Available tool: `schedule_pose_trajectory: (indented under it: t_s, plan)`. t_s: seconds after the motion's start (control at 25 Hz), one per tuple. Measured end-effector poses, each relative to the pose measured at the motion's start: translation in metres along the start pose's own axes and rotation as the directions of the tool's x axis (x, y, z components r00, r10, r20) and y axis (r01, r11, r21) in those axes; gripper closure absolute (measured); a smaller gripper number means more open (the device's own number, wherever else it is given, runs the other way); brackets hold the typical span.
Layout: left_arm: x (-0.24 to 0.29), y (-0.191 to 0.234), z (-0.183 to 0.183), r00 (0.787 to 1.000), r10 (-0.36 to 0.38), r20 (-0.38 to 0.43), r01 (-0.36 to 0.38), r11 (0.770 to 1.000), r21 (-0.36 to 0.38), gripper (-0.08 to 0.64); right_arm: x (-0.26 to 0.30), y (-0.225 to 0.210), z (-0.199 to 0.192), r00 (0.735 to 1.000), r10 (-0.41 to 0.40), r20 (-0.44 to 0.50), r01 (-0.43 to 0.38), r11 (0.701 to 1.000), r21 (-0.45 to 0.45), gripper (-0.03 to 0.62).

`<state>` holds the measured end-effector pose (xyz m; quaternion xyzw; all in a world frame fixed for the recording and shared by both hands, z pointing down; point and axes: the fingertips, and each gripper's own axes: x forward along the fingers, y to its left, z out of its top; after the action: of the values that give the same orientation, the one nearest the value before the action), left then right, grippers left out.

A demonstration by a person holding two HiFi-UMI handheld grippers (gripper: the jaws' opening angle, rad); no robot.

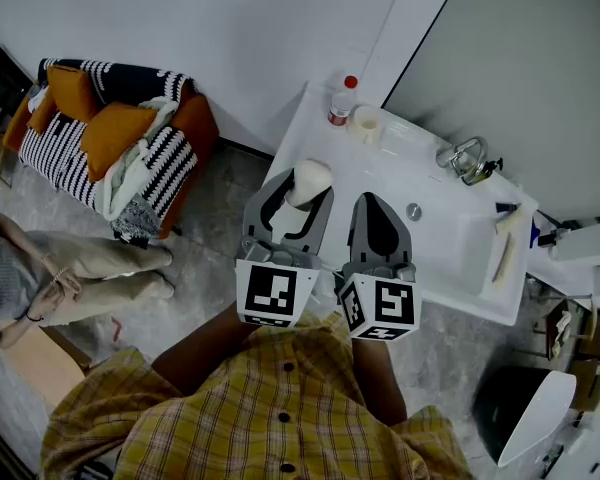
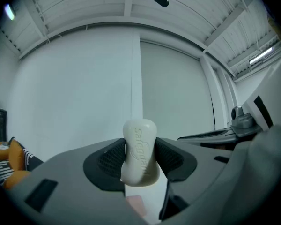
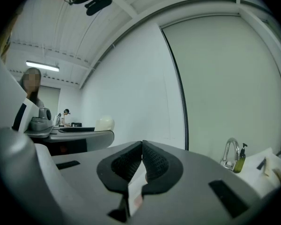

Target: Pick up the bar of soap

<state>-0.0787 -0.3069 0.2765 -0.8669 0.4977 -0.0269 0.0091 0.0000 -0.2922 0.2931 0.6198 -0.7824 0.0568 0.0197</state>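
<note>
the left gripper (image 2: 140, 161) clamps the upright bar of soap (image 2: 140, 151); the right gripper (image 3: 141, 165) is closed, empty.

My right gripper (image 3: 141, 146) has its jaws together at the tips with nothing between them (ribbed pads touching), and low at right I see a faucet (image 3: 230, 153) with a small bottle (image 3: 240, 161) just beside it.

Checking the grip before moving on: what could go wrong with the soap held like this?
The bar of soap is pinched edge-on by the left gripper, with much of it sticking past the pads; it could slip or twist out. It hangs near the counter edge, so a drop might land on the floor.
</note>
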Motion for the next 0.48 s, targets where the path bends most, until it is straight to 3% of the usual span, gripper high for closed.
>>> schedule_pose_trajectory:
  t_s: [0.48]
  plan:
    - [0.005, 0.000, -0.003, 1.000, 0.005, -0.006, -0.006, 1.000, -0.011, 0.357, -0.002, -0.015, 0.000, 1.000, -0.025, 0.004, 0.025, 0.999, 0.021, 0.572]
